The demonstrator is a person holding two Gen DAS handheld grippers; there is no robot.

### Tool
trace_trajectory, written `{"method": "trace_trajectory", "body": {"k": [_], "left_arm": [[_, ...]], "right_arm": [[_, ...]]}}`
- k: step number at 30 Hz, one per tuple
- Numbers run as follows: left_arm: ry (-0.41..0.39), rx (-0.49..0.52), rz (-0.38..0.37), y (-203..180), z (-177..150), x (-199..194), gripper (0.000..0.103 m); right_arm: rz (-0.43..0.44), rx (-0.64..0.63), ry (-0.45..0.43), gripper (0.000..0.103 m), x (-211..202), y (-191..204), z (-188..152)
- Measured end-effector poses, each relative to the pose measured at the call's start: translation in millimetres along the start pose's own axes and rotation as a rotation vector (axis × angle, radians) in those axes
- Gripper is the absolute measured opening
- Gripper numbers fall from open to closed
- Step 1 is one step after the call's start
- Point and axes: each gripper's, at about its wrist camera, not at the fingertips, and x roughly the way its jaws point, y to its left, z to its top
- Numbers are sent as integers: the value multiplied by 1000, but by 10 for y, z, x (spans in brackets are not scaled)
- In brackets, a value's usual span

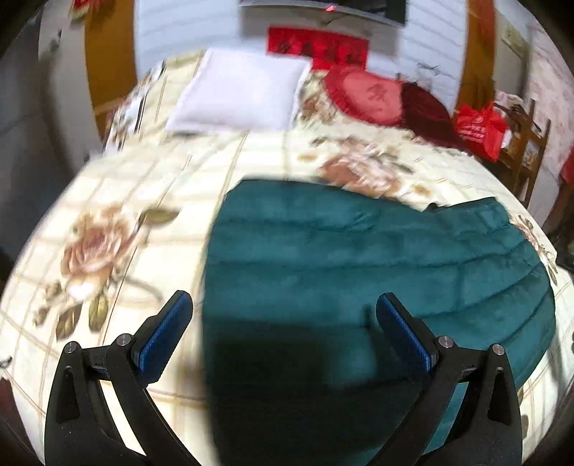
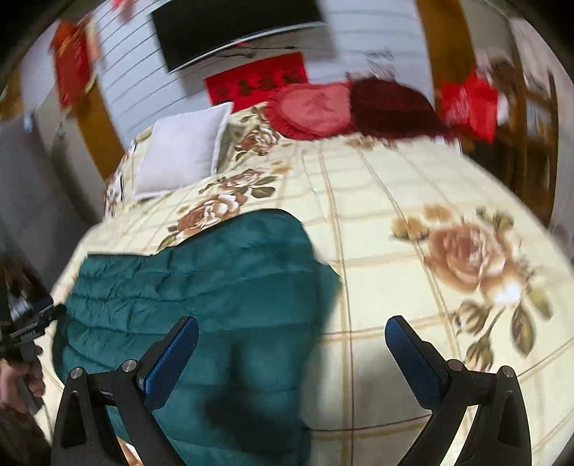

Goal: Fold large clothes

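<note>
I see the teal quilted jacket (image 1: 376,258) lying flat on the bed's floral cover (image 1: 118,222), close to its near edge. My left gripper (image 1: 283,333) hangs spread above the jacket's left edge, gripping nothing; my right gripper (image 2: 292,355) is spread above its right edge, also empty. At the far edge lie a white pillow (image 1: 236,95) and red cushion (image 1: 366,95). Beyond, a white wall carries a red banner (image 2: 258,80) and dark screen (image 2: 233,28).

The red banner (image 1: 317,46) and red cushion (image 1: 366,95) bear characters too blurred to read.
</note>
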Motion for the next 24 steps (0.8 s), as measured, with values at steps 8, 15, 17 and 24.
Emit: {"method": "trace_trajectory", "body": {"k": [8, 15, 17, 24], "left_arm": [[89, -43, -95, 300, -111, 355, 103], [136, -88, -191, 396, -140, 557, 103], [179, -152, -263, 494, -160, 632, 103], [213, -182, -341, 553, -112, 706, 103]], "right_arm": [[81, 5, 153, 103, 544, -81, -76], [199, 55, 185, 103, 817, -291, -101], [205, 40, 173, 103, 843, -279, -108], [312, 25, 212, 103, 954, -133, -82]]}}
